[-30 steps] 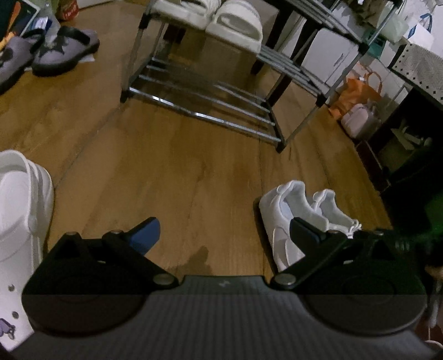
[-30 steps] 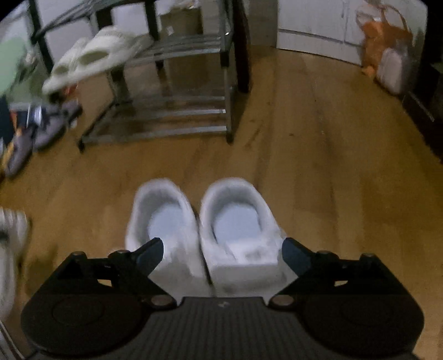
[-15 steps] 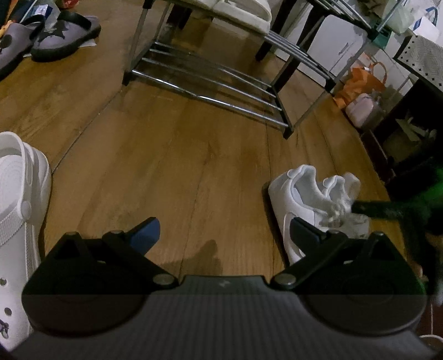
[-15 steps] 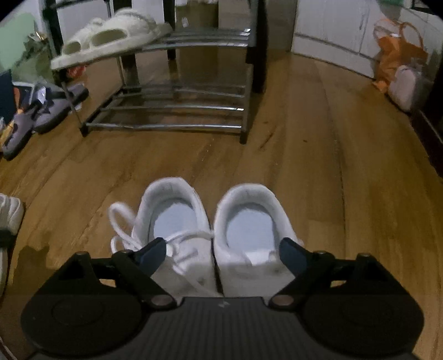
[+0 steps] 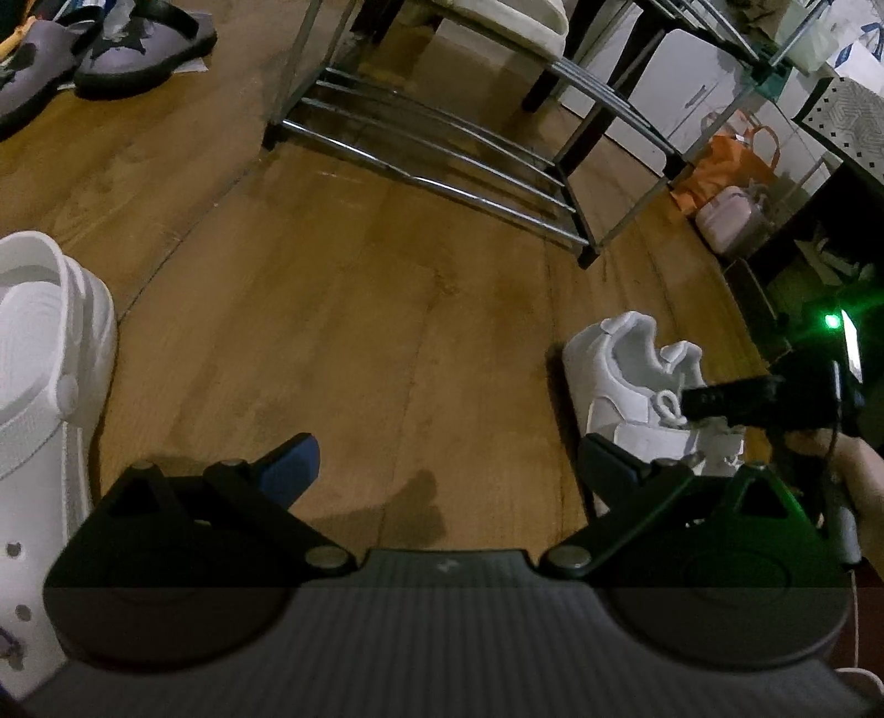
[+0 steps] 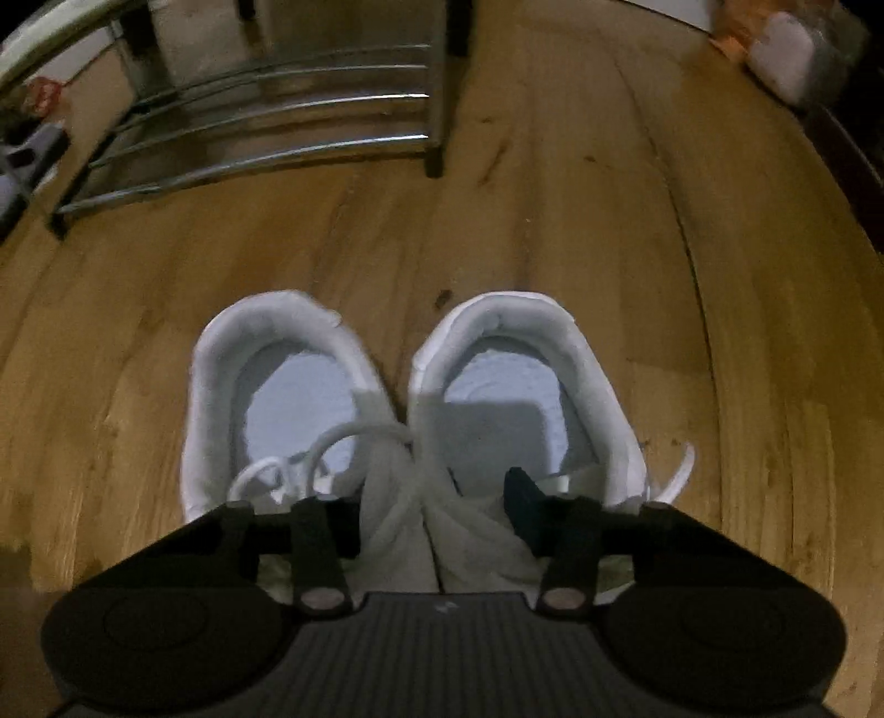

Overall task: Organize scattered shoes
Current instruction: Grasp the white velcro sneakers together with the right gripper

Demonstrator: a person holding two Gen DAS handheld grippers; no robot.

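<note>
Closing in, the right hand-held gripper (image 6: 436,497) has just been narrowing its jaws, one finger inside each white sneaker (image 6: 287,397), pinching their touching inner walls on the wooden floor (image 6: 552,221). Left hand-held gripper (image 5: 447,458) hangs spread wide, sneakers off its right, shoe rack (image 5: 442,149) ahead.

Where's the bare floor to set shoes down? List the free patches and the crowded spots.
Free: the wooden floor between the white clog, the white sneakers and the shoe rack; also the rack's lower rails. Crowded: the grey sandals at far left, and the bags beyond the rack's right corner.
</note>
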